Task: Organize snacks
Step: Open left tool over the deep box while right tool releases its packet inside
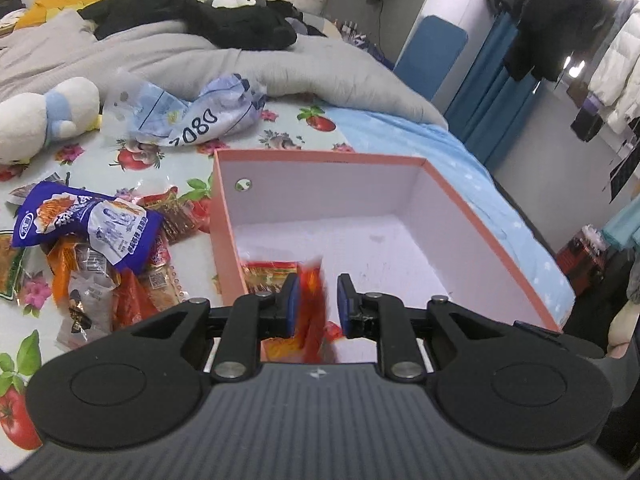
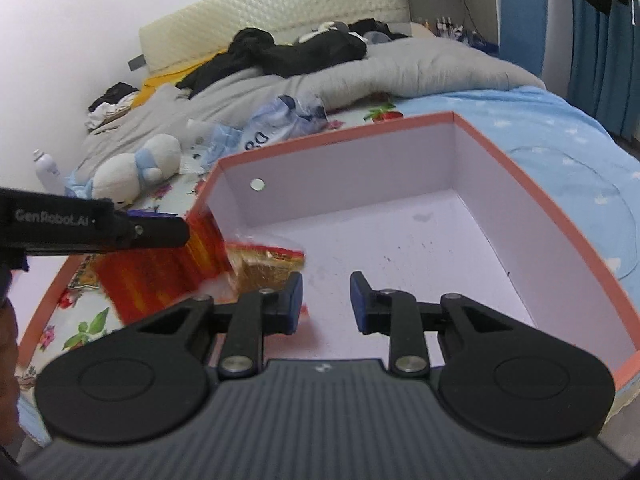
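Note:
A pink box with a white inside stands open on the bed; it also shows in the right wrist view. My left gripper hangs over the box's near left corner, jaws parted, with a blurred red snack packet between the pads; the packet touches only the left pad. From the right wrist view the same red packet is blurred at the box's left wall under the left gripper. A yellow-red snack pack lies in the box. My right gripper is open and empty above the box floor.
A pile of loose snack packets, with a blue-and-white bag on top, lies on the floral sheet left of the box. A white plush toy, a crumpled plastic bag and a grey duvet lie behind.

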`<state>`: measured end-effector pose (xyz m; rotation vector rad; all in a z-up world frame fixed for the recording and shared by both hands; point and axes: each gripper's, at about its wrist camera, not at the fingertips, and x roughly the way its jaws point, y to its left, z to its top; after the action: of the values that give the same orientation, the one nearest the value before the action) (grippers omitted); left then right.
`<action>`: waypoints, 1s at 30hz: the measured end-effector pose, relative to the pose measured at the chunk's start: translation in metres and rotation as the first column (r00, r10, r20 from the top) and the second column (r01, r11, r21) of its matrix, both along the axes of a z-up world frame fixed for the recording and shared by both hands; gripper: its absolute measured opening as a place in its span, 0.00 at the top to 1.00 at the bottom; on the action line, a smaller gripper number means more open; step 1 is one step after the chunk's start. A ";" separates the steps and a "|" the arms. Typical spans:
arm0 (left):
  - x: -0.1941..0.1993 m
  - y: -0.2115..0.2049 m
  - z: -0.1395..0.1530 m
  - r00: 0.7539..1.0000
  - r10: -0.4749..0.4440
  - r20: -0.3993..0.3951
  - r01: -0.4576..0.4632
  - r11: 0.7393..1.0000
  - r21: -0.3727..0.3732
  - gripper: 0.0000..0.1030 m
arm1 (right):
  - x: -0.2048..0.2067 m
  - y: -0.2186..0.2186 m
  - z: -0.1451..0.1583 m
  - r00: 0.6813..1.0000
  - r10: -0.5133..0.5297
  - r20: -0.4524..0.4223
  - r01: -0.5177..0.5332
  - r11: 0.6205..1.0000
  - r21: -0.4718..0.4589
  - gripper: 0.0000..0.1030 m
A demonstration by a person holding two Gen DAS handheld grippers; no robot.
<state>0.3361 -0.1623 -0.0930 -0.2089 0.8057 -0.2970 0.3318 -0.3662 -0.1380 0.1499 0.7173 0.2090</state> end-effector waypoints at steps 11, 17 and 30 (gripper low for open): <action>-0.020 0.018 0.011 0.998 0.025 0.055 -0.026 0.999 0.020 0.39 | -0.011 0.007 0.008 1.000 0.001 -0.003 -0.001 1.000 0.011 0.72; -0.058 0.038 0.029 0.994 0.055 0.096 -0.057 0.998 0.017 0.39 | -0.037 0.017 0.025 0.999 0.020 0.044 -0.021 0.999 0.024 0.72; -0.143 0.063 0.059 0.980 0.088 0.176 -0.091 0.996 0.009 0.39 | -0.103 0.032 0.064 0.986 0.052 0.159 -0.066 0.994 0.087 0.71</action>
<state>0.1932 -0.0996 -0.0340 -0.1997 0.6220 -0.2205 0.2289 -0.3345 -0.0740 0.1980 0.5558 0.3072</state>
